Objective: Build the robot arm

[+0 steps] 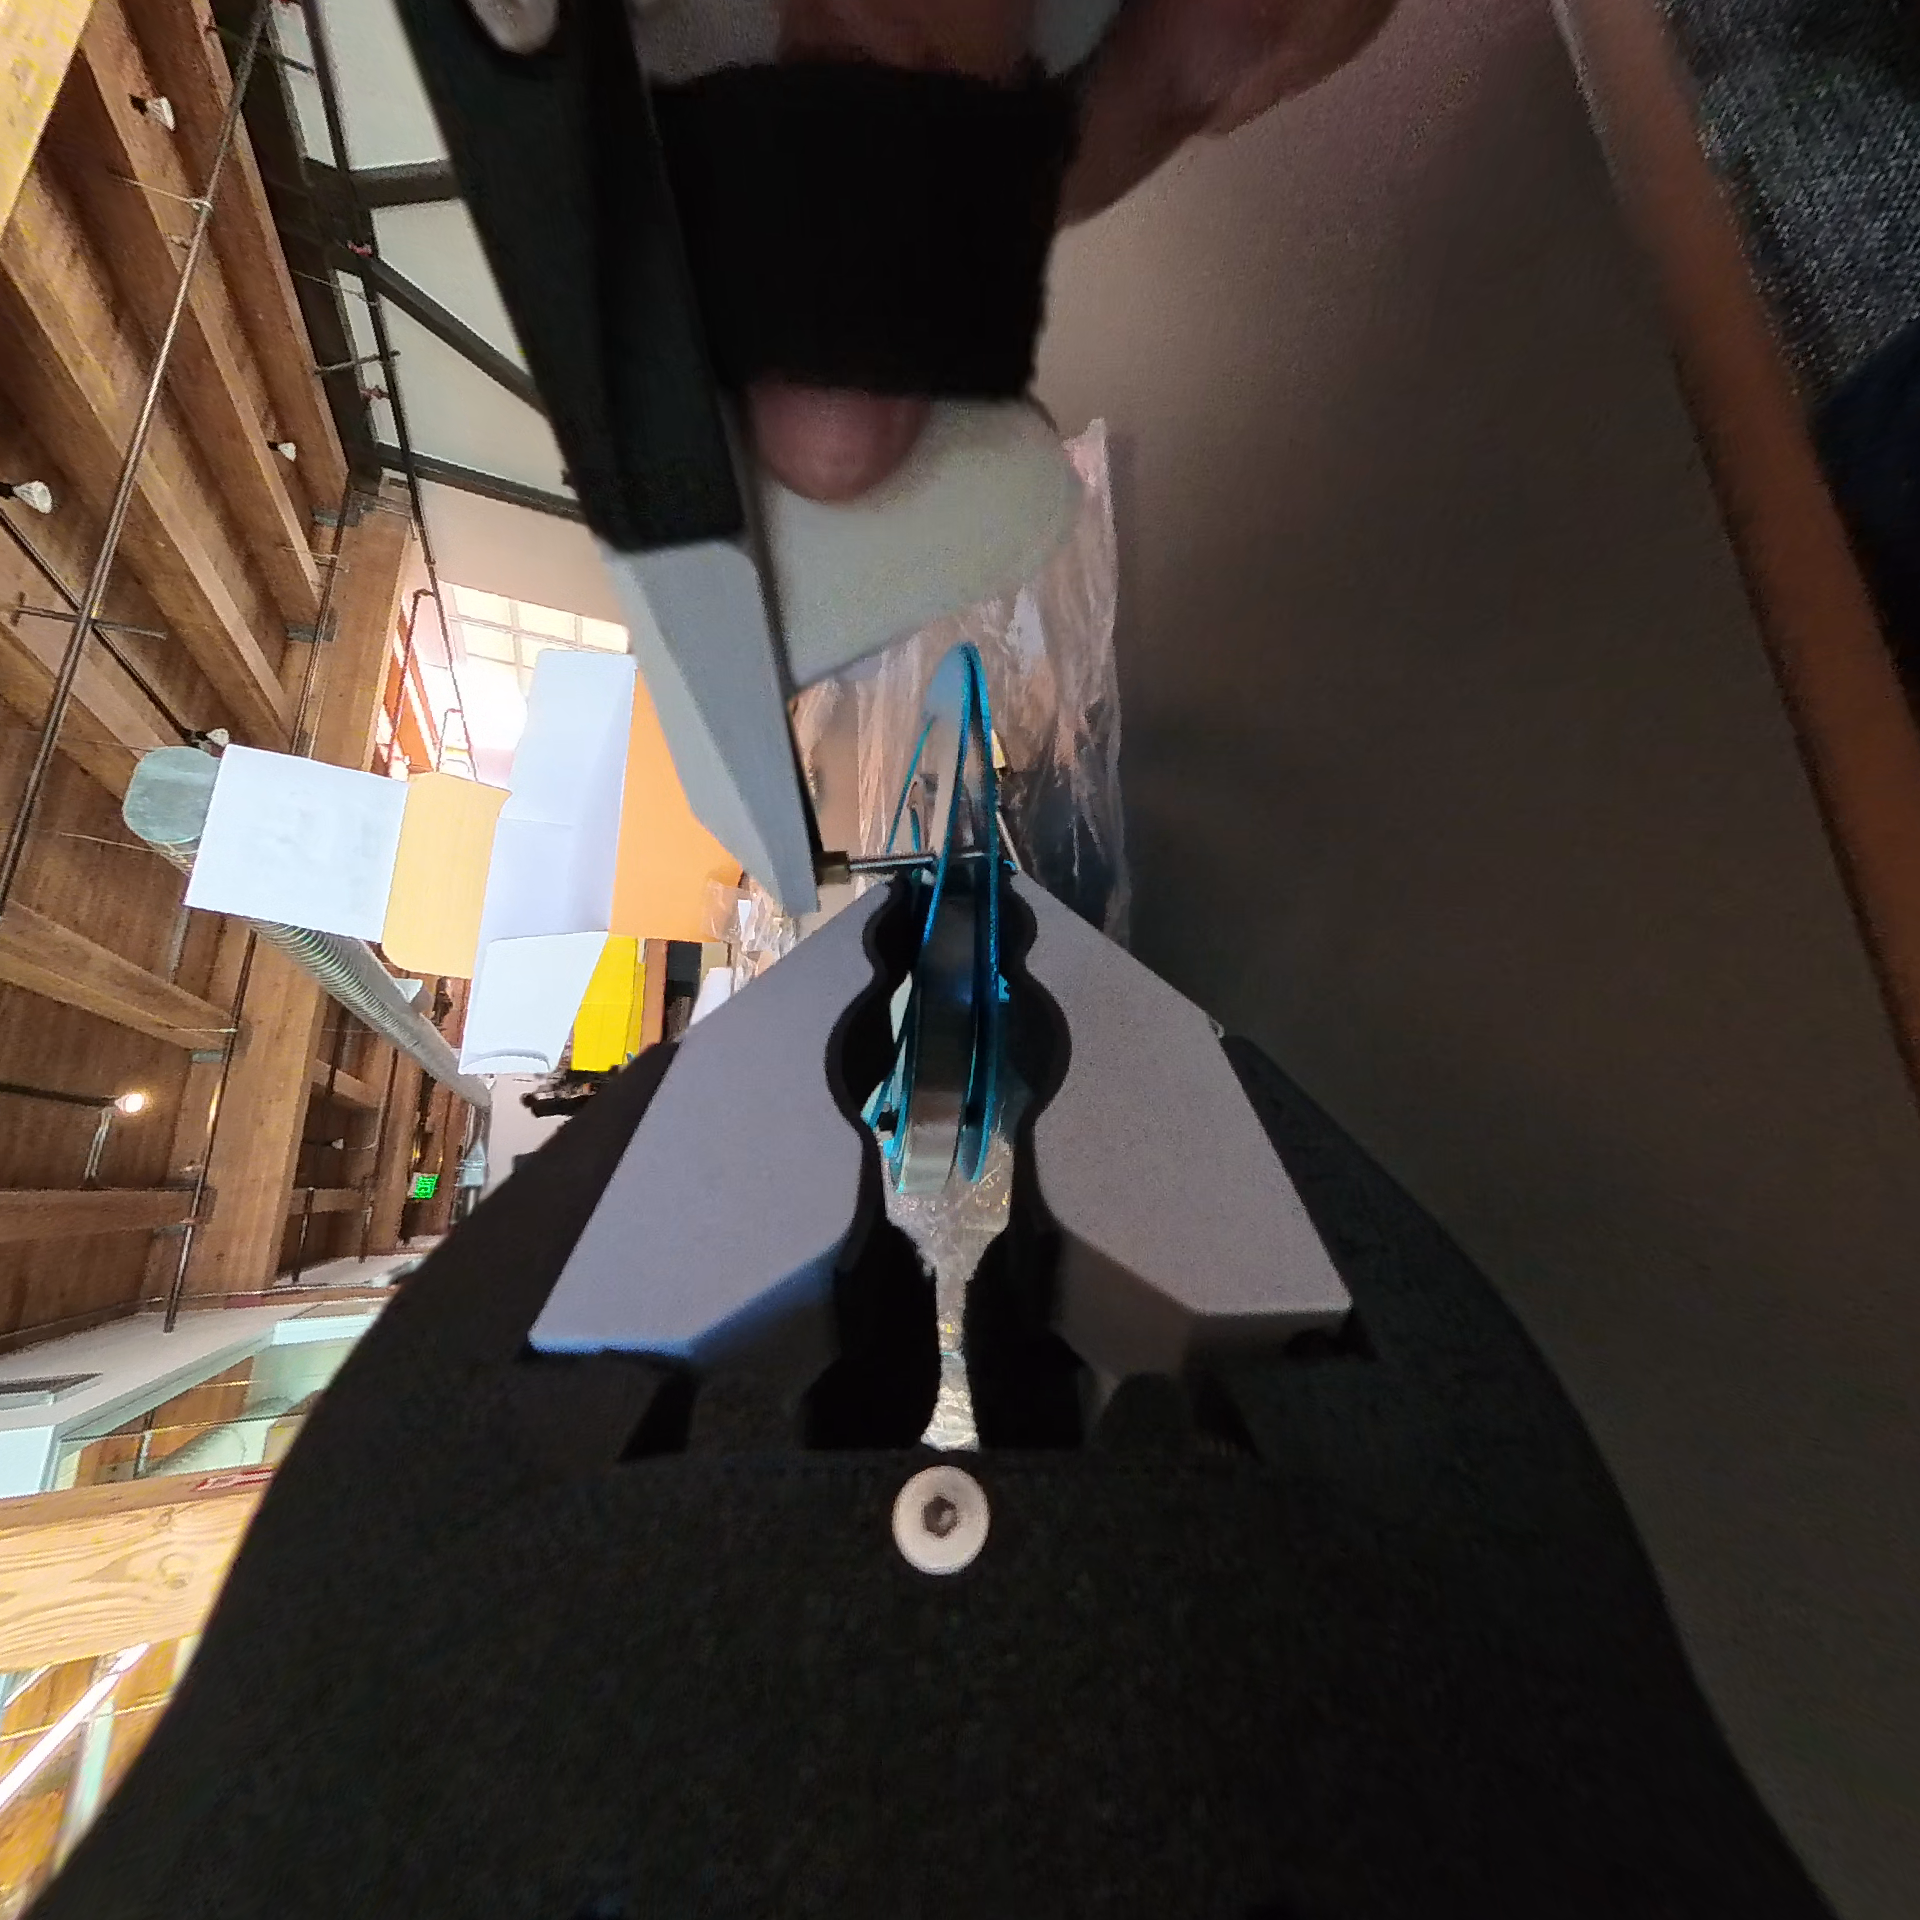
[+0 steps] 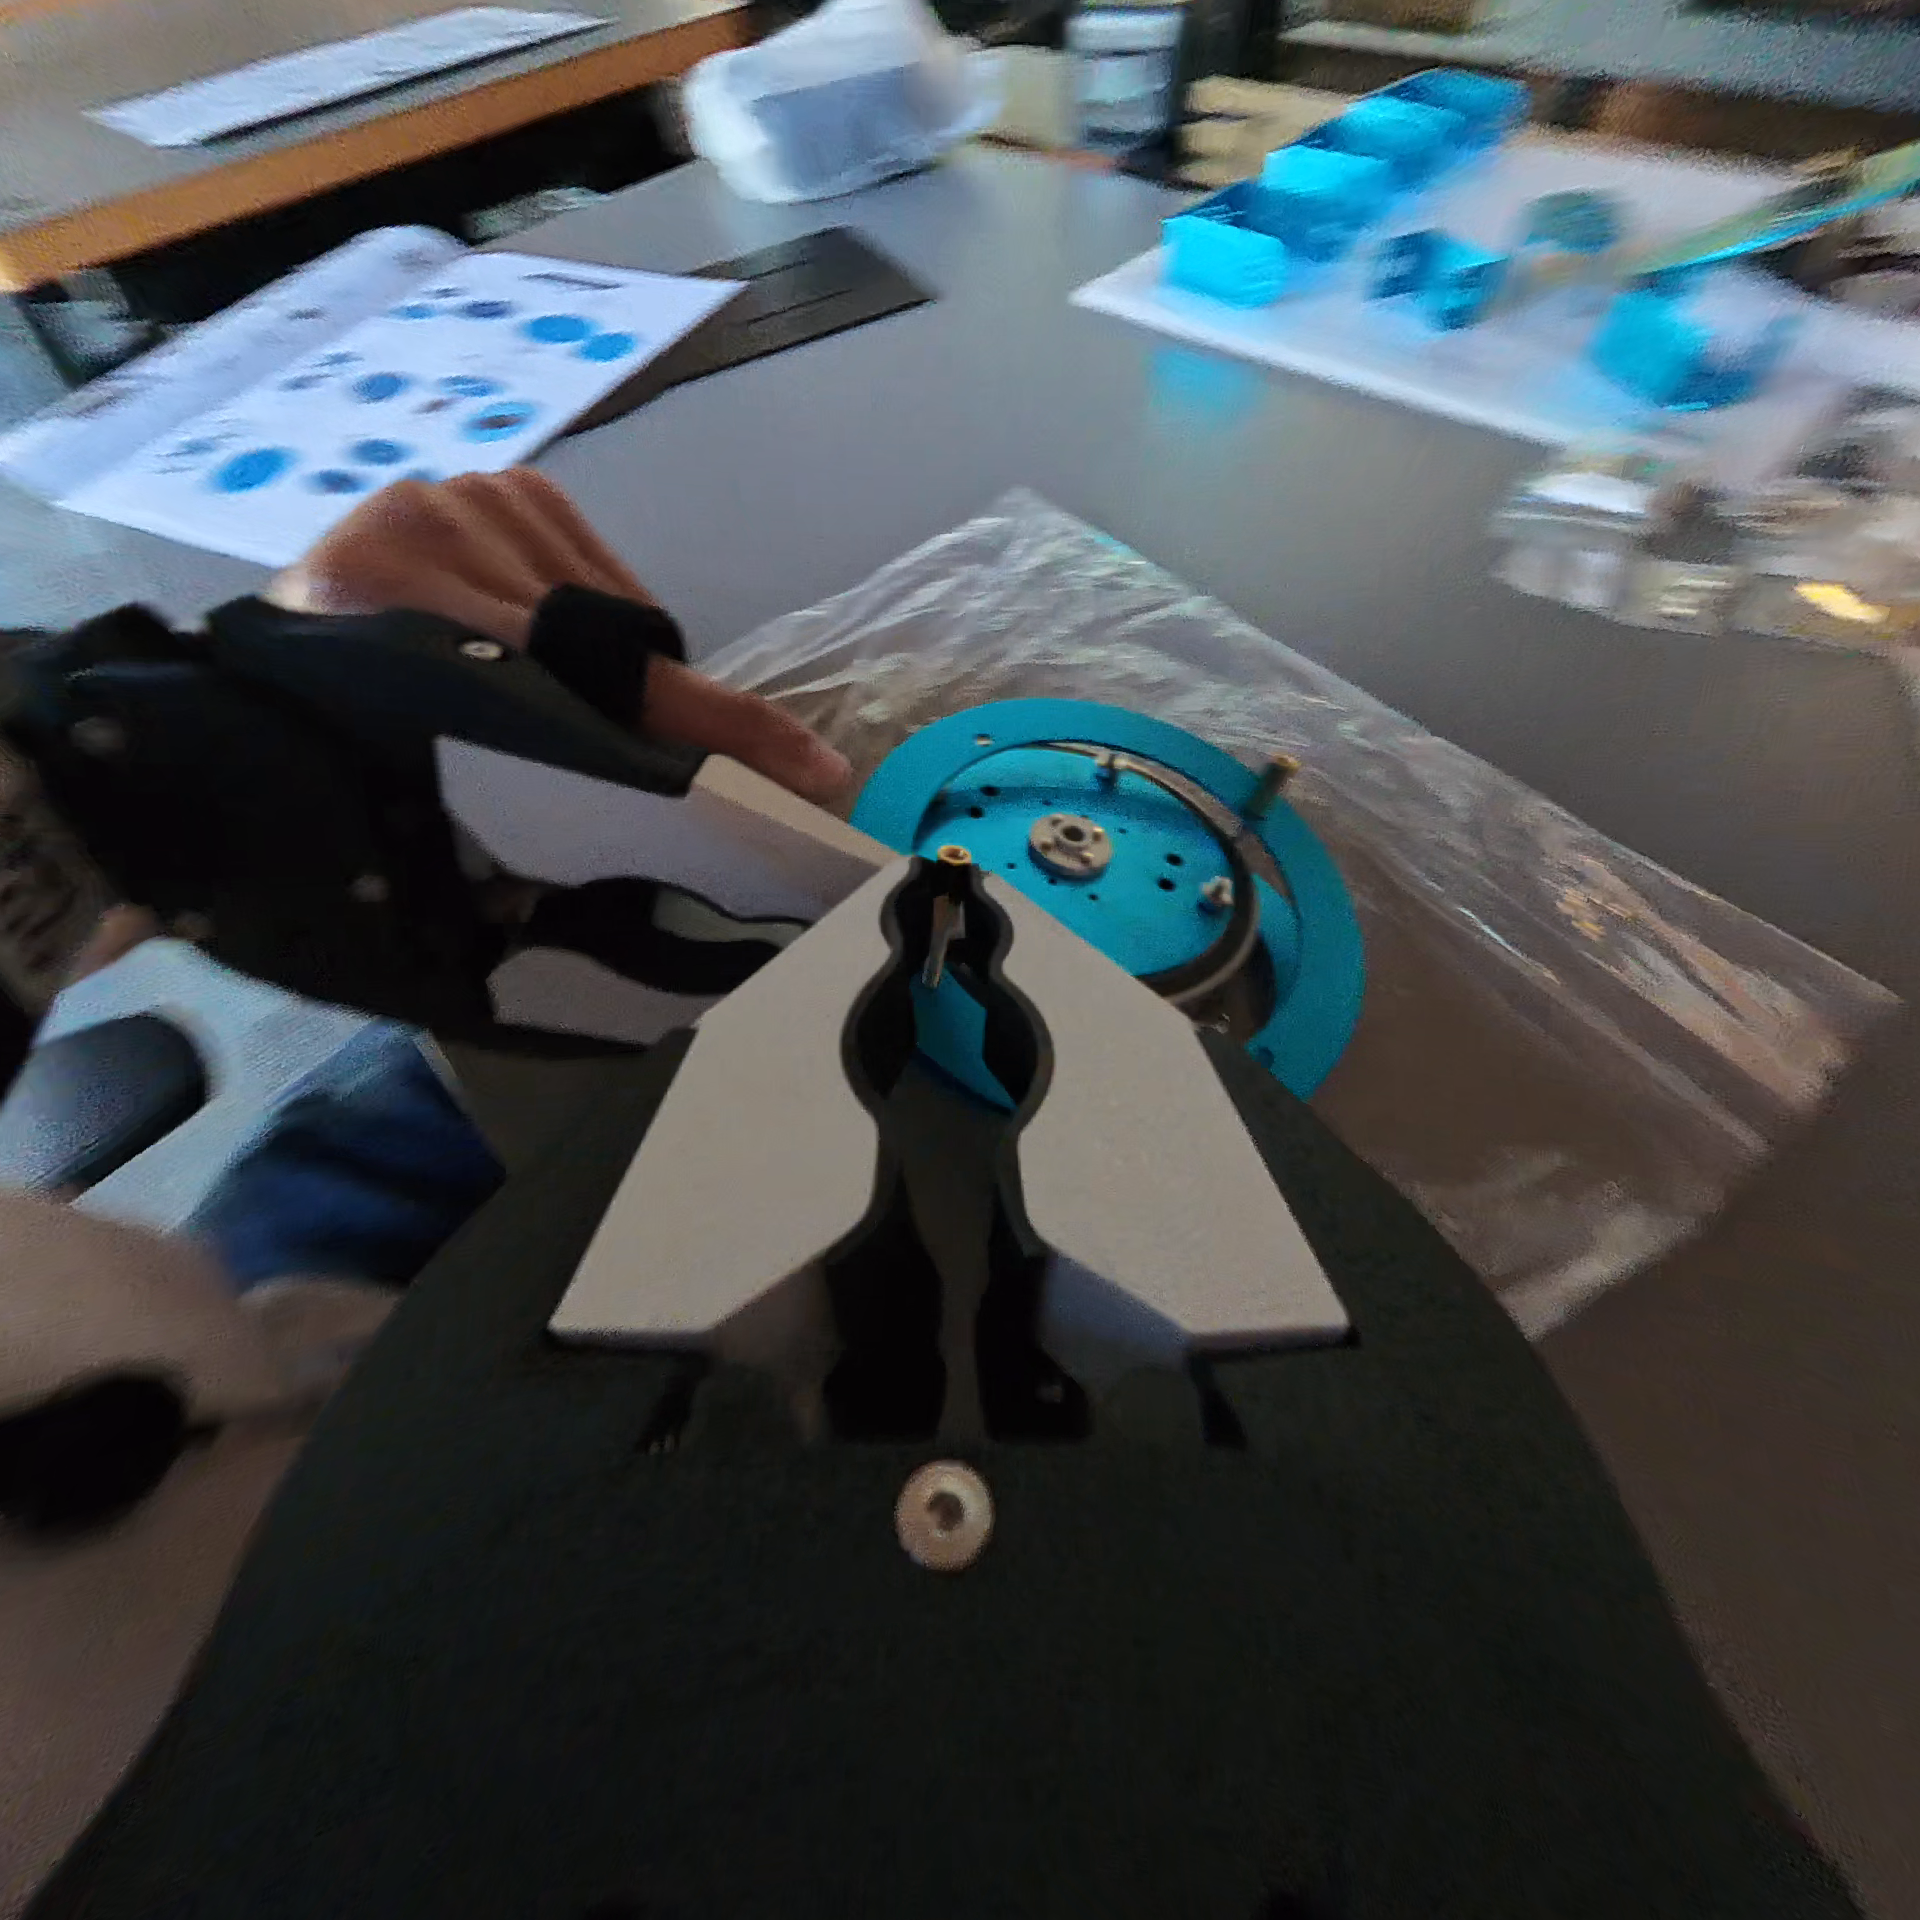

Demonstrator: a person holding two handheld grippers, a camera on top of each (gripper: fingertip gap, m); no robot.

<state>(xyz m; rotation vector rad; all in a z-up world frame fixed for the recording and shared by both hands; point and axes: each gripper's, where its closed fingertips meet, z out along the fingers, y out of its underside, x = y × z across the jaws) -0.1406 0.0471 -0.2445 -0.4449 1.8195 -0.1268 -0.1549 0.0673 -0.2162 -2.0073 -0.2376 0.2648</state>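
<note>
A blue round disc assembly (image 2: pixel 1101 862) with a metal hub lies over a clear plastic bag (image 2: pixel 1351 831) on the grey table (image 2: pixel 1039 416). My left gripper (image 1: pixel 951 904) is shut on the assembly (image 1: pixel 940 1049), seen edge-on, with bag film pinched between the jaws. It also shows in the right wrist view (image 2: pixel 868 844), held by a hand at the disc's left rim. My right gripper (image 2: pixel 951 873) is shut on a small brass-tipped standoff pin (image 2: pixel 948 899) at the disc's near rim. In the left wrist view my right gripper (image 1: pixel 821 883) holds the pin (image 1: pixel 883 860) against the disc.
A printed sheet with blue pictures (image 2: pixel 353 384) lies at the left. A white tray with blue parts (image 2: pixel 1403 260) stands at the back right, with more clear bags (image 2: pixel 1683 540) beside it. A white bag (image 2: pixel 831 94) lies at the back. Another standoff (image 2: pixel 1276 784) stands on the disc.
</note>
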